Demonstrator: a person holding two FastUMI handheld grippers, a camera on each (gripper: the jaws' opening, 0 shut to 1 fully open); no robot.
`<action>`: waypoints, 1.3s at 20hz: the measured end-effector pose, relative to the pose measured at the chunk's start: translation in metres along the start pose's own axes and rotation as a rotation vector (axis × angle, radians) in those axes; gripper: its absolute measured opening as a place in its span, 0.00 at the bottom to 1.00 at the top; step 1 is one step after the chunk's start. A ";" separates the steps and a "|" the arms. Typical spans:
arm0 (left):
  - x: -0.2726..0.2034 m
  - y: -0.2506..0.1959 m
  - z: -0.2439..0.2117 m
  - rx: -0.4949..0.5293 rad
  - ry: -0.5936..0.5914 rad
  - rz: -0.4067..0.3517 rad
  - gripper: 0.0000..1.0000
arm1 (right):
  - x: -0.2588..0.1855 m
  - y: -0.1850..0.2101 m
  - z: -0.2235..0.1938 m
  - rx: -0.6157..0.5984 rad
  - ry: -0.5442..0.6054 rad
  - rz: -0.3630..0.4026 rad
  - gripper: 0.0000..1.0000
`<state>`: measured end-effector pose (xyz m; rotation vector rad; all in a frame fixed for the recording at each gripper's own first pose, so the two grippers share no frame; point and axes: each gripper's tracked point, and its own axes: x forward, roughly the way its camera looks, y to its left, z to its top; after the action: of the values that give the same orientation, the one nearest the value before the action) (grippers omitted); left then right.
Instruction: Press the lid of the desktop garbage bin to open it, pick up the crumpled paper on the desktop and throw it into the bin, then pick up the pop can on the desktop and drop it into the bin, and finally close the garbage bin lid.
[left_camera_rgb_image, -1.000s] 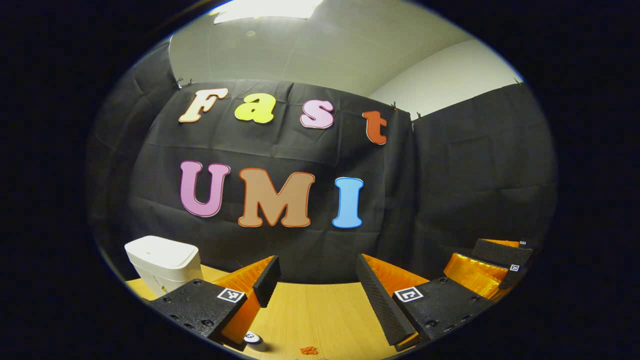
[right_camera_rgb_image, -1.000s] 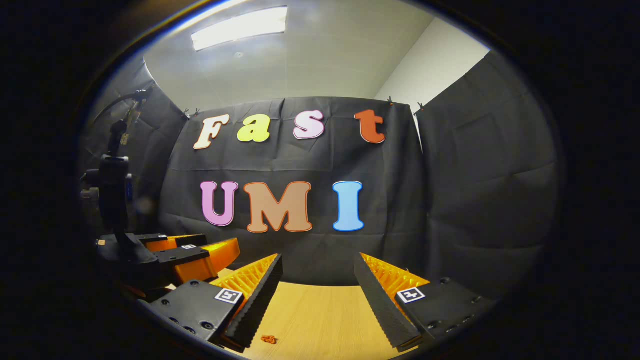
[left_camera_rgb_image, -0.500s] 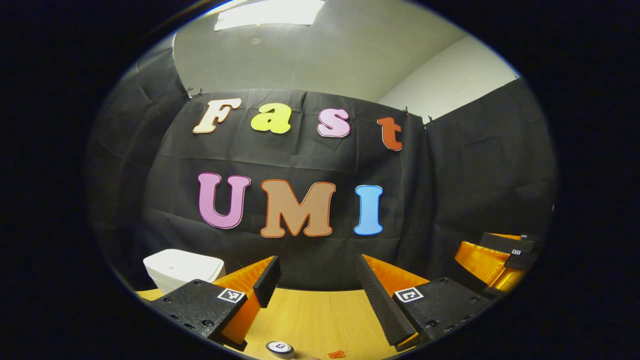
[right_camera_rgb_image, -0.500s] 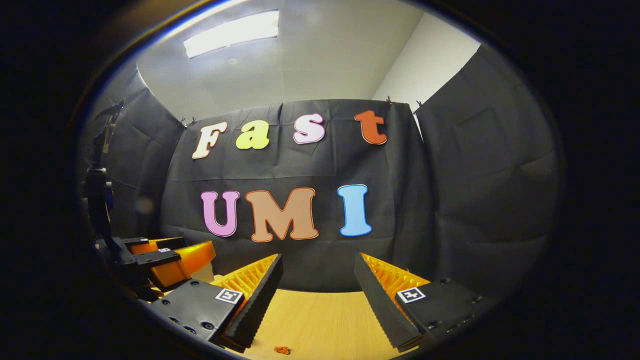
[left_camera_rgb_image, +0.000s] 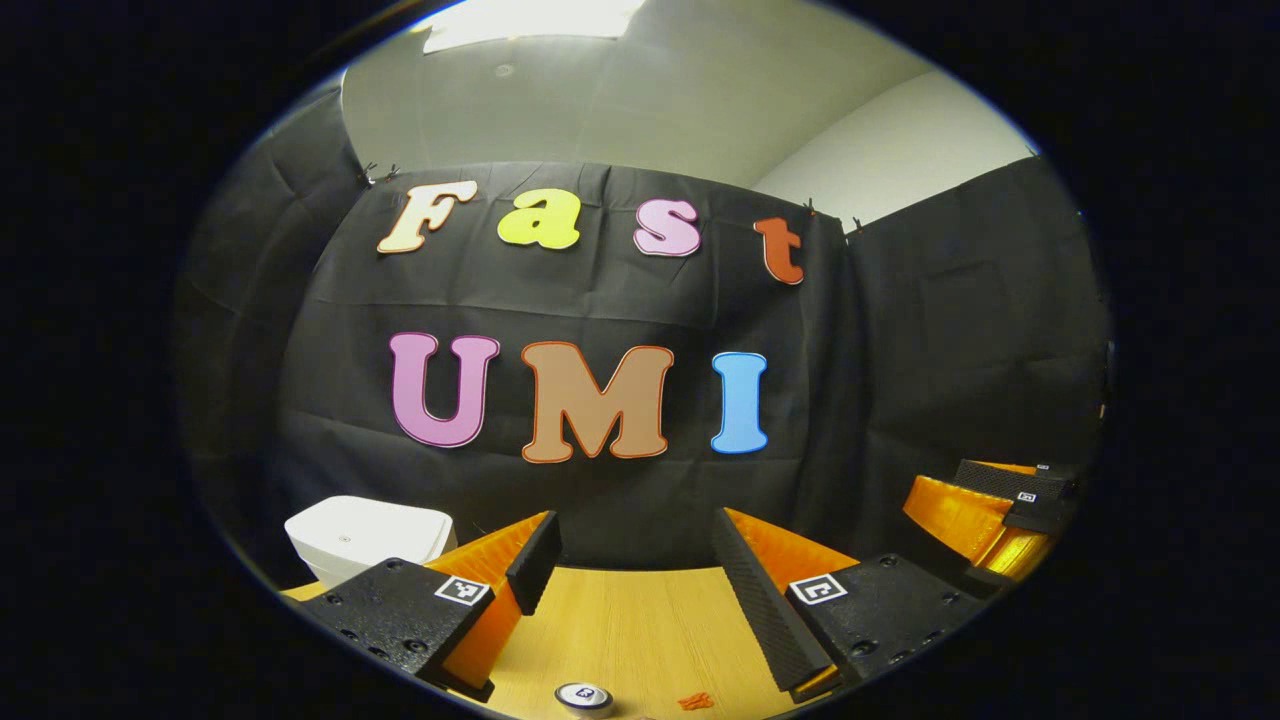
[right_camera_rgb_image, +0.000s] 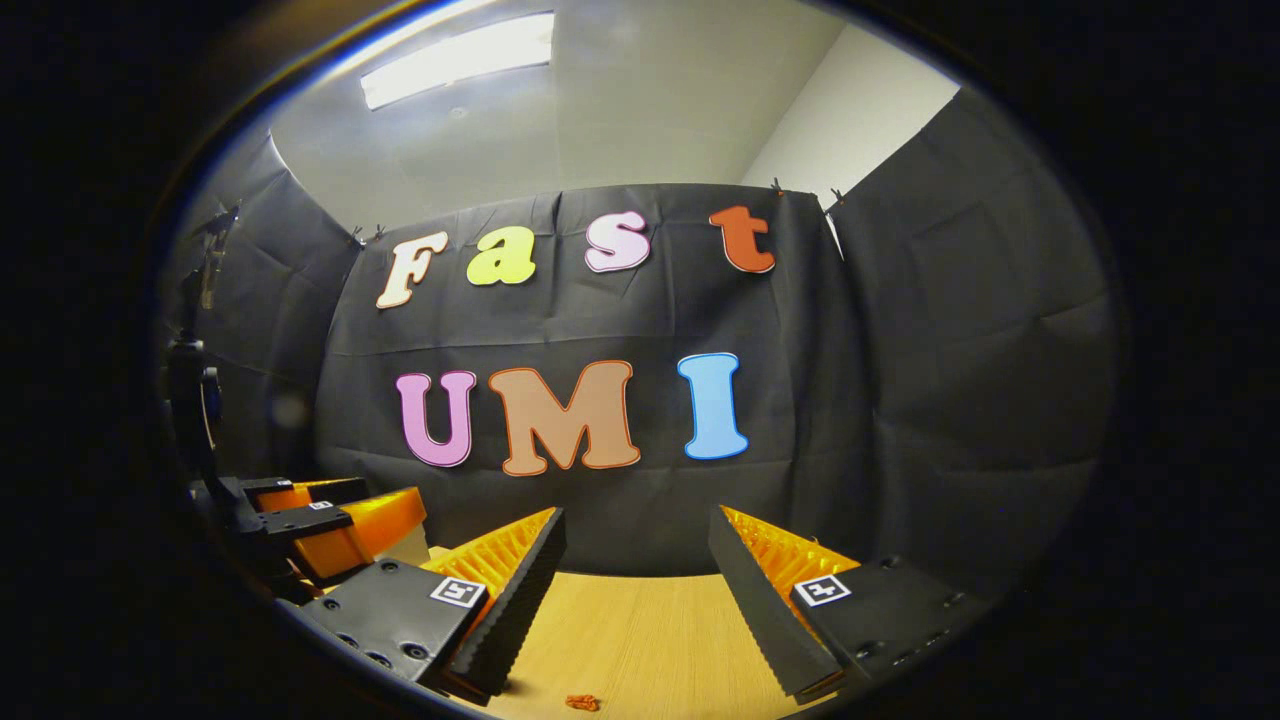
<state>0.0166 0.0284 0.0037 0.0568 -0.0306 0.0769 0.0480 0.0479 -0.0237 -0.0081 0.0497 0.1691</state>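
**Both tools open and empty, bin lid not yet pressed**

In the left gripper view, the left tool hovers over the wooden desk with its fingers spread wide and nothing between them. The white garbage bin stands at the far left, lid down, partly hidden behind the tool's left finger. The pop can shows only its top at the bottom edge, with a small orange scrap just beside it. The right tool is likewise wide open and empty, level with the desk. No crumpled paper can be made out.

Risk, as I judge it: the bin sits well off the left tool's line, so a press landing near the lid's edge could tip or slide the light bin rather than release the lid
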 end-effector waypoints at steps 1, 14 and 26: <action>0.000 0.001 0.000 0.002 -0.001 -0.002 0.93 | 0.001 -0.001 0.000 0.002 0.003 -0.004 0.96; -0.003 0.006 0.001 0.010 -0.009 0.005 0.01 | 0.002 0.001 -0.011 -0.024 0.030 -0.005 0.96; 0.024 0.094 0.005 0.087 0.039 0.100 0.00 | 0.006 0.014 -0.025 -0.055 0.065 -0.006 0.96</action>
<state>0.0329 0.1235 0.0149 0.1413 0.0091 0.1790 0.0501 0.0623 -0.0487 -0.0691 0.1097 0.1641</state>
